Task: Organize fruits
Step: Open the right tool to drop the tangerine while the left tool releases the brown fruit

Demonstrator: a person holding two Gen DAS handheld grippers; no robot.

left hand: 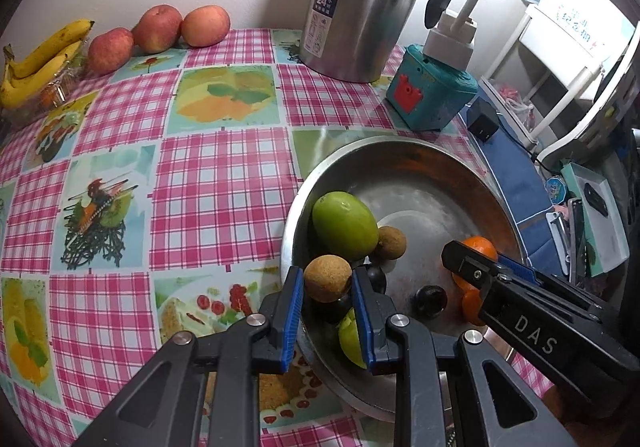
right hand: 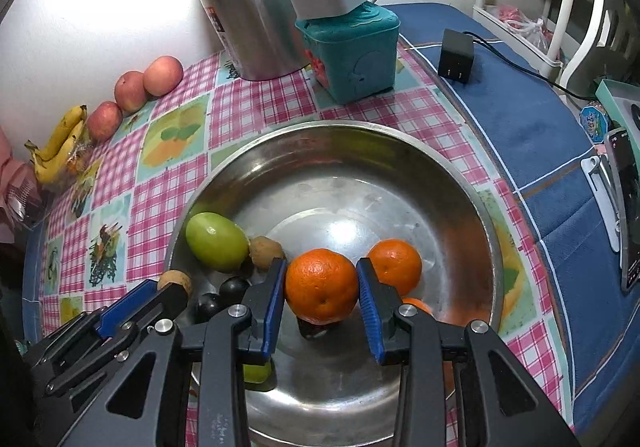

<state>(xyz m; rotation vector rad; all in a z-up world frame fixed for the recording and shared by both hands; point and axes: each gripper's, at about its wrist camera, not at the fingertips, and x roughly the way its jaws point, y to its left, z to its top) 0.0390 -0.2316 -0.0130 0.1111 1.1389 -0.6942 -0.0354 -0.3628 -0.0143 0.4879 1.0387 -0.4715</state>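
With both claws already closed on fruit over the wide stainless-steel bowl, the thing to get right, I'd say, is lifting each piece straight up before carrying it off, so nothing else in the bowl gets nudged. The left gripper has its blue-padded jaws pressed against either side of a small round tan-brown fruit with a rough skin, which looks raised just above the near-left rim. That grip is narrow and the fruit sits close to the pad tips, so a steady squeeze and a slow move seem wise; a jerk could let it slip out. The right gripper clasps a bright orange mandarin between its pads, centred well, and seemingly a little clear of the bowl floor, though I cannot be sure of the gap.

Just beyond the left claw lie a smooth oval green fruit and a second brownish round fruit, touching each other. A second orange mandarin sits just beside the right pad, near enough to be brushed on the way up. Two small dark round fruits lie between the claws. Well apart, by the wall, three red apples and a bunch of yellow bananas are already lined up.
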